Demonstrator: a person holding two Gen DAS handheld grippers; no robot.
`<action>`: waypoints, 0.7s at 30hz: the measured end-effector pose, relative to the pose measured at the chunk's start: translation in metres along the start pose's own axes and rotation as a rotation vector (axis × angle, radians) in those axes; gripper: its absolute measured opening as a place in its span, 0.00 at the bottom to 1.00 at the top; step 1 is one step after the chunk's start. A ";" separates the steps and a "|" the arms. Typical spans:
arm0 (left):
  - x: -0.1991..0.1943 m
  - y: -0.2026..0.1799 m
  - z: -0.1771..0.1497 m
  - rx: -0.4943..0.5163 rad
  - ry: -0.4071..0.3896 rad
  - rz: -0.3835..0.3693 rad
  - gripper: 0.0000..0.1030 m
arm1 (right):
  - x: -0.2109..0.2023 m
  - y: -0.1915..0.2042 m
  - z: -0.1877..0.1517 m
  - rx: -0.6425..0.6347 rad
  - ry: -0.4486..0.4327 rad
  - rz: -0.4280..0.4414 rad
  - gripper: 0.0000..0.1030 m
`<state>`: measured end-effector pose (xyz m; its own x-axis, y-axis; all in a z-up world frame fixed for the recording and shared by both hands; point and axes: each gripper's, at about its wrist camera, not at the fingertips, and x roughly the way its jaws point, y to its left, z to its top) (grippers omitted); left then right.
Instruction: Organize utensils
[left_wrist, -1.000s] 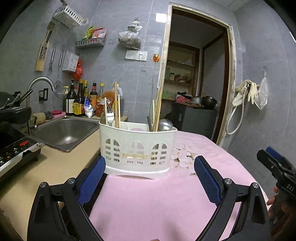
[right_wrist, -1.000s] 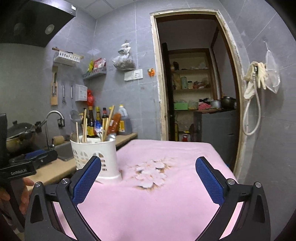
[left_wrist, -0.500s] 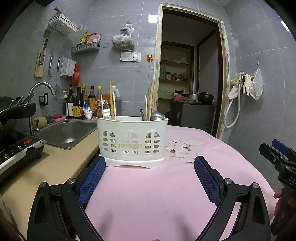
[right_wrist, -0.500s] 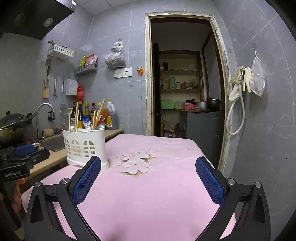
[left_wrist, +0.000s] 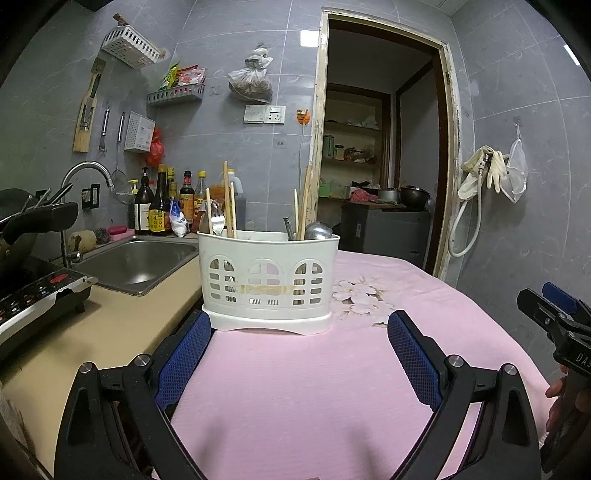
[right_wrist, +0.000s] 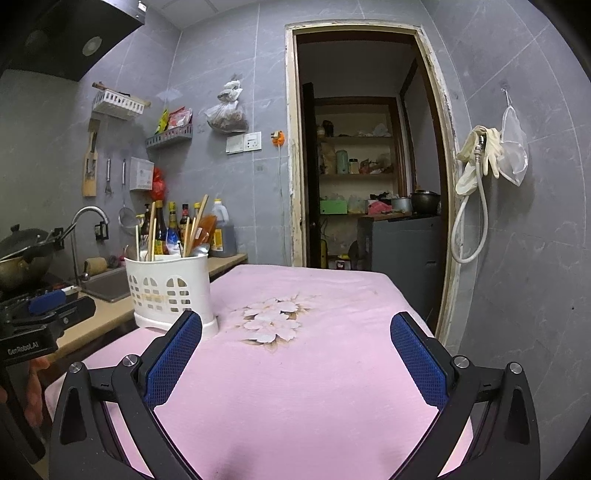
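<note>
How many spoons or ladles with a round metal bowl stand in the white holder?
1 that I can see: a round metal spoon at the right end of the white holder, beside the chopsticks. Others may be hidden inside.

Steel sink (left_wrist: 136, 264), sauce bottles (left_wrist: 162, 203), open doorway (left_wrist: 380, 147)

Both tools are matt black plastic with angular, triangular-cut arms. The left gripper (left_wrist: 299, 343) and the right gripper (right_wrist: 295, 347) each carry blue mesh-textured pads (right_wrist: 173, 356) on the fingers, with silver screws (left_wrist: 453, 360) at the joints. White lettering, "GenRobot.AI", marks the left one's side.
</note>
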<state>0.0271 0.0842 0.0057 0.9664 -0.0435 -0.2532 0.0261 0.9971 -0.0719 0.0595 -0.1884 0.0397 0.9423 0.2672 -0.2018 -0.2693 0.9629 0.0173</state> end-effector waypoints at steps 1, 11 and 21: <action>0.000 0.001 0.001 -0.001 0.000 -0.001 0.91 | 0.000 0.000 0.000 -0.001 0.001 0.000 1.00; 0.001 0.002 0.001 -0.004 0.004 -0.002 0.91 | 0.001 0.000 -0.001 -0.002 0.004 -0.001 1.00; 0.001 0.003 0.000 -0.004 0.006 -0.001 0.91 | 0.002 0.001 -0.001 -0.003 0.007 0.002 1.00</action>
<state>0.0286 0.0868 0.0054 0.9649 -0.0452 -0.2589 0.0262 0.9967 -0.0762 0.0610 -0.1870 0.0381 0.9405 0.2684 -0.2086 -0.2713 0.9624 0.0148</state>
